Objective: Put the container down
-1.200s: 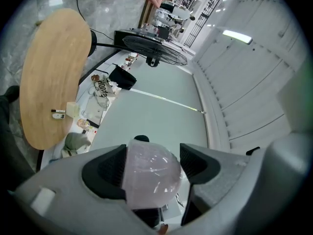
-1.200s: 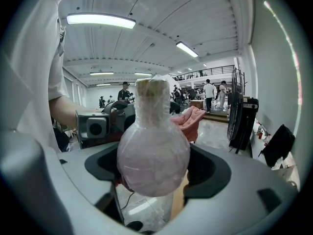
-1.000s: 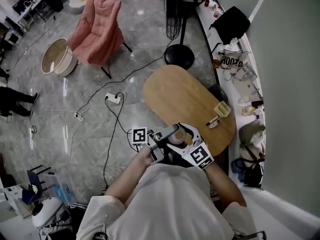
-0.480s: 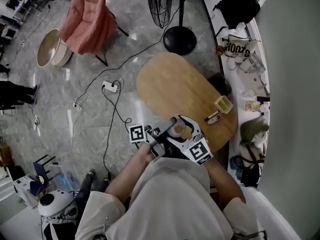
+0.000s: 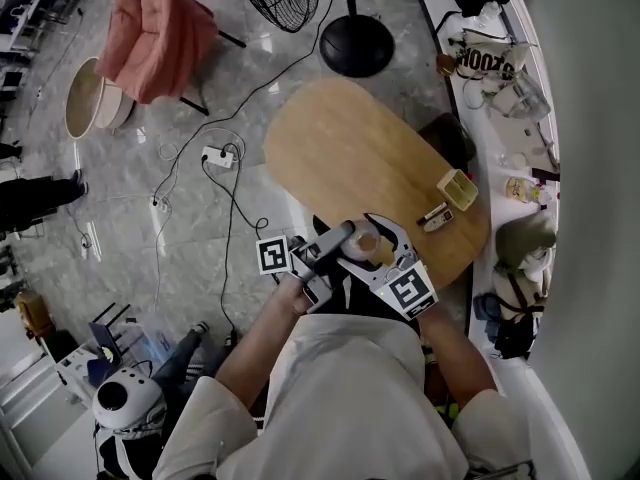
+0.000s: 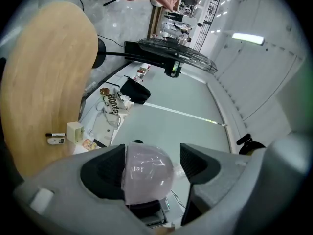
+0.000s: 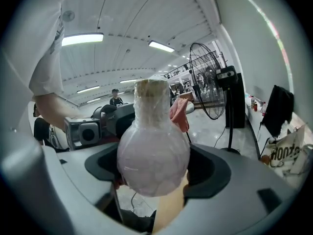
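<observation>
Film wraps the pale bulb-shaped container (image 7: 153, 155), which hangs in the air over the near edge of the oval wooden table (image 5: 370, 158), so by the look of it nothing of the setting-down is done yet. The right hand-held gripper (image 7: 156, 170) is clamped on its round belly. The left hand-held gripper (image 6: 151, 166) stands parted, the container's end against one jaw, a gap at the other. Both are held close before the person's chest, facing each other.
</observation>
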### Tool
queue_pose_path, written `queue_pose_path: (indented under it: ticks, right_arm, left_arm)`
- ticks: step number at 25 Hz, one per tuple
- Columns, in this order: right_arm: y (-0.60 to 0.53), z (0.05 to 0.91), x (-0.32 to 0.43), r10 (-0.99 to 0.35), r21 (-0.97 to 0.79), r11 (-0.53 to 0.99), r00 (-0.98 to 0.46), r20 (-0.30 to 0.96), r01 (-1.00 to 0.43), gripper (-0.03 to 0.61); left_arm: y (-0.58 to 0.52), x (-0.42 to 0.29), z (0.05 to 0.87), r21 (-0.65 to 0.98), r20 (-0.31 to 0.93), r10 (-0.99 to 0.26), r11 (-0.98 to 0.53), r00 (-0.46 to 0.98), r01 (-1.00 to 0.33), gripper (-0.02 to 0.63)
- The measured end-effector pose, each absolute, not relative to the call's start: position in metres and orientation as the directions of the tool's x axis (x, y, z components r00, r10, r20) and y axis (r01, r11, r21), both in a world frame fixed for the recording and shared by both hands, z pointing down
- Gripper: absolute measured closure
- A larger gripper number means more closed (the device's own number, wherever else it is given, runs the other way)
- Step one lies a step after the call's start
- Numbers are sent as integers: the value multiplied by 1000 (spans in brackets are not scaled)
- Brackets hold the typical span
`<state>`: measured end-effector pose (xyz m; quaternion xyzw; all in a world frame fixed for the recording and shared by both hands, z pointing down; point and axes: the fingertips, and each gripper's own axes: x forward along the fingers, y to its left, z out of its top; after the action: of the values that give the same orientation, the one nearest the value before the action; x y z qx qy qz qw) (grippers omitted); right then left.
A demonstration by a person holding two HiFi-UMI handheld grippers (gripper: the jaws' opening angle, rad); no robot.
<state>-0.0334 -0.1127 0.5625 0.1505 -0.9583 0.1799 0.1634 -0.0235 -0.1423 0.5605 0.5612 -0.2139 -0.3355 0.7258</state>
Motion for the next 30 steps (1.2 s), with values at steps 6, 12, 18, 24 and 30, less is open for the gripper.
queue_pose_path:
  ticks: [6,12,18,24,30]
  right_arm:
    - [-153,611,-23,-298,-344,829,-868,397,-442,190]
    - [-188,677,-6,-379,-359,756,-814,440,-547,190]
    - [-209,772,-2,-418,-365,697,-763,493,-618,190]
    - [-218,864,-14,-413,-385,657,-737,535,-648,190]
    - [-223,950,-27,-410,-381,632,-708,575,-675,190]
  left_arm:
    - [-180,-34,610,948,-43,-714,192,699,254,265]
    - [-195,-50,680,956,43,-669,244,742,165,265]
    - [-191,-71,751,957,109,-640,274,760,94,265]
    - [-188,-81,807,954,134,-633,291,763,73,265]
    - [-185,-90,853,952,129,-642,293,756,86,265]
